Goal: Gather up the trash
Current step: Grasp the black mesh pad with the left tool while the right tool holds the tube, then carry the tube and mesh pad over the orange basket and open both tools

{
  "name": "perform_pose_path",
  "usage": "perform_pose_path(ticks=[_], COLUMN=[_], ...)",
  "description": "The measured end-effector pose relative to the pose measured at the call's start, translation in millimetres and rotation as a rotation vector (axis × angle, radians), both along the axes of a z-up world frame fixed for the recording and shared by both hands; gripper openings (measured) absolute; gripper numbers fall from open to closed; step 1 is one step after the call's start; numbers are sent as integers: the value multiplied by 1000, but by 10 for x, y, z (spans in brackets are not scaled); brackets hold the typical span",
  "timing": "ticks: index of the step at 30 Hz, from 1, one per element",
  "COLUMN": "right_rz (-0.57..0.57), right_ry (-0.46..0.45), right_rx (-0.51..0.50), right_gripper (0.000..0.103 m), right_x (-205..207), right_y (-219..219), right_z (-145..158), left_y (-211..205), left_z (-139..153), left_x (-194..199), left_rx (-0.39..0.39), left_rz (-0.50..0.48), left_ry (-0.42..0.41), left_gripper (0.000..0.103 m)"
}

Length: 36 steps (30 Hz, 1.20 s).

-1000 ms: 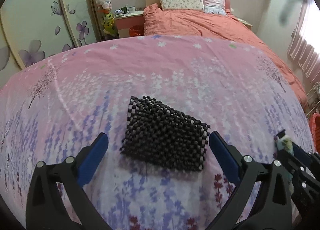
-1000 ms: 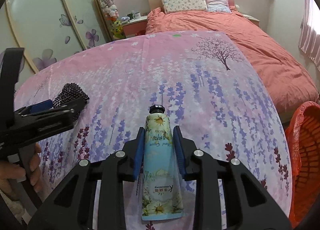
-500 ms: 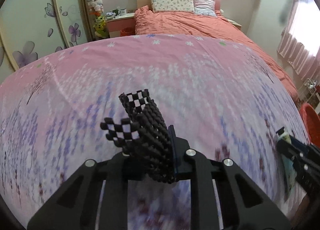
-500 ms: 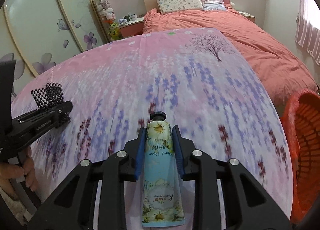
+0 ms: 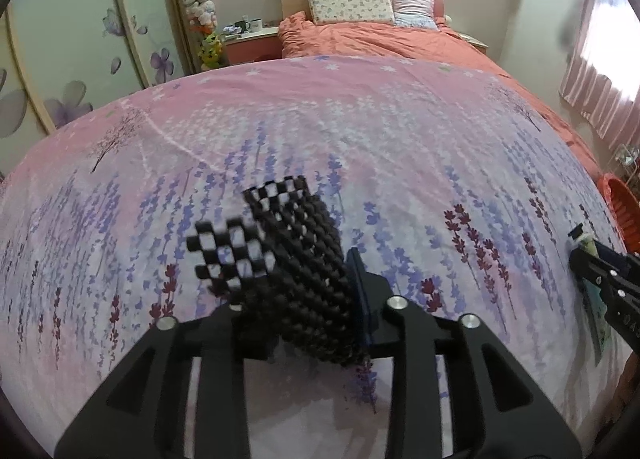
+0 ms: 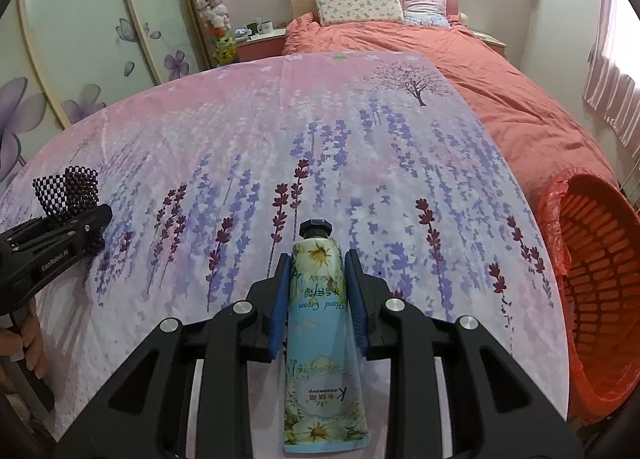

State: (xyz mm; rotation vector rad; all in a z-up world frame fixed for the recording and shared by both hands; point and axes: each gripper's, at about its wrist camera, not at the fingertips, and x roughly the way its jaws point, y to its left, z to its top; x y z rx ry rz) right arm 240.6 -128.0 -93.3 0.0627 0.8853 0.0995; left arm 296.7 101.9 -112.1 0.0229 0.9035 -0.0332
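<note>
our left gripper pinches the folded black beaded mat, yet its jaws are easing apart, so the loose flap ahead could slide out. our right gripper clamps the blue floral hand cream tube; the orange mesh basket to its right is near, and a hasty release would miss it.
</note>
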Motion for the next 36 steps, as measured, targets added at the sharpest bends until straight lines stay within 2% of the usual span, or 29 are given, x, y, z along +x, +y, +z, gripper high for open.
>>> perform_pose_path(ticks=[3,7,23,28,36], right_rz=[-3,-3,-3,-3,-19], right_ry=[0,0,-2,-6,-37], right_rx=[2,-3,26,61,34], right_gripper=[28,28,28,27,27], right_x=[2,-10,-8,-10,-135], right_y=[-6,-10,-47,-118,-189], right_z=[-3,-10,-9,-8,96], left_y=[101,121,66,51,-30], left_z=[18,21,26,29,109], left_x=[-1,3,-3,-3,-111], left_rx=[-65,-95,-81,-46,14], left_rz=[6,11,13,29,35], left_ry=[-3,-5,-5,-8,-21], left_gripper=[34,34,34,19,14])
